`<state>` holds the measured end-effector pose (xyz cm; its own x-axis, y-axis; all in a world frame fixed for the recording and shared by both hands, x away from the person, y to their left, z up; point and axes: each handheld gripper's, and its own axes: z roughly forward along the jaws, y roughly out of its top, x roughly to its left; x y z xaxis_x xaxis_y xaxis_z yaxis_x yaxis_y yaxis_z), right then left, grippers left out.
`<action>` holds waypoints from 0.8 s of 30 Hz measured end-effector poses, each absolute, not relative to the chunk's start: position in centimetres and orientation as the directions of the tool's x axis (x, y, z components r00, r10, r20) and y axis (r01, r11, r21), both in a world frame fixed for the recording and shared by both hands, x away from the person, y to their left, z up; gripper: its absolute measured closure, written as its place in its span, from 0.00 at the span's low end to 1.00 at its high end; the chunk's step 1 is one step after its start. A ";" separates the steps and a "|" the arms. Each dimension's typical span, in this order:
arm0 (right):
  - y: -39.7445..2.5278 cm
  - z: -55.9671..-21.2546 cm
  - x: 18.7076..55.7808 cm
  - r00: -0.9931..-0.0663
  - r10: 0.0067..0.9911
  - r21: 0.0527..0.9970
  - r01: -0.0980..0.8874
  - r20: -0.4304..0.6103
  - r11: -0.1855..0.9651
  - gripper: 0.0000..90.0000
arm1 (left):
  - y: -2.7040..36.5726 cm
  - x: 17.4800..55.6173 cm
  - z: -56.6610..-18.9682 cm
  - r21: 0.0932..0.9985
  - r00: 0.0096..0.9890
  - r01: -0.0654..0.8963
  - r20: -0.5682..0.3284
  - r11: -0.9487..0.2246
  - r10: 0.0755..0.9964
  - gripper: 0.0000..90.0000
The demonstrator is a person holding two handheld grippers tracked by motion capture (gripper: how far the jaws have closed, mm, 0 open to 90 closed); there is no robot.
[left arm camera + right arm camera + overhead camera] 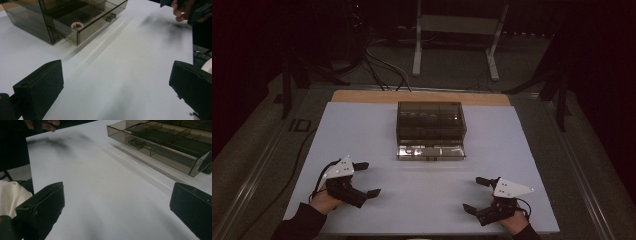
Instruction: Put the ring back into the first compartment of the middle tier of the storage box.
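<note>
White table top [362, 130] on a wooden board whose far edge strip [362, 96] shows bare beyond the white sheet. A smoked see-through drawer box [430, 120] sits directly on the surface, centred left-to-right and nearer the far edge, w/ its bottom drawer [430, 152] pulled out toward the near edge; a small ring-like item [77, 24] lies in that drawer. Rest of the surface is plain white from the drawer to the near edge & both near corners.
</note>
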<state>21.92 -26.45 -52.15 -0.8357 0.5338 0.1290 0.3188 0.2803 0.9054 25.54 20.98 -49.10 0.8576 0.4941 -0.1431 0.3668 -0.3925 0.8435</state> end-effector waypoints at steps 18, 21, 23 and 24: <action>-26.5 -52.2 21.9 -0.836 0.533 0.904 0.322 0.132 0.281 0.00 | 24.3 23.4 -51.2 0.820 0.804 0.439 -0.175 -0.367 0.569 0.01; -26.5 -52.2 21.9 -0.836 0.532 0.903 0.323 0.133 0.283 0.00 | 24.5 23.2 -51.5 0.817 0.802 0.440 -0.169 -0.374 0.573 0.01; -26.5 -52.2 21.9 -0.838 0.529 0.903 0.324 0.135 0.283 0.00 | 24.5 23.2 -51.7 0.814 0.805 0.440 -0.170 -0.378 0.569 0.01; -26.4 -52.2 21.9 -0.838 0.528 0.902 0.327 0.138 0.283 0.00 | 24.4 23.3 -51.8 0.814 0.806 0.442 -0.177 -0.376 0.565 0.01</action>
